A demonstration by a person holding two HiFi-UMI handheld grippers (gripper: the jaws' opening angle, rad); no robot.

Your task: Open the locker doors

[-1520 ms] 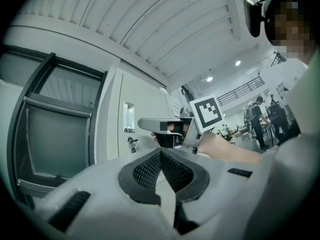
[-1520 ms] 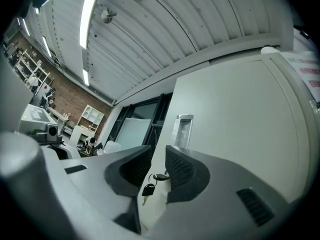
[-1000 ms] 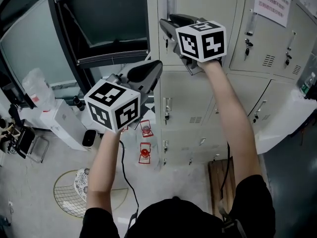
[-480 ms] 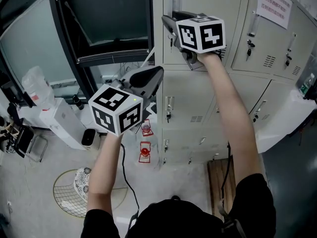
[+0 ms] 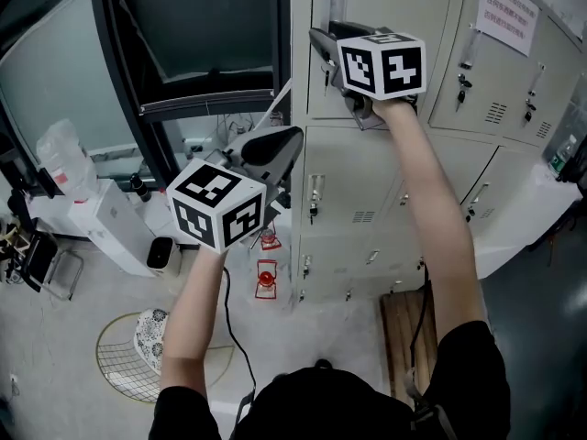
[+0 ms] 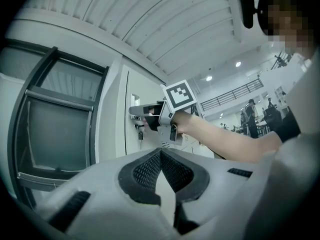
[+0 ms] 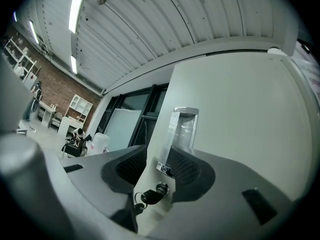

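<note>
Upper-left locker door sat flush in the bank, directly ahead. The right gripper held its jaws wide, one each side of the chrome handle at its lower end. A key hung in the lock below. The left gripper jaws were together, empty, well apart from the lockers. The notice further right had red print, illegible.

The pale grey metal locker door carries a shiny chrome handle and a black-headed key between dark grey mesh-textured pads.
</note>
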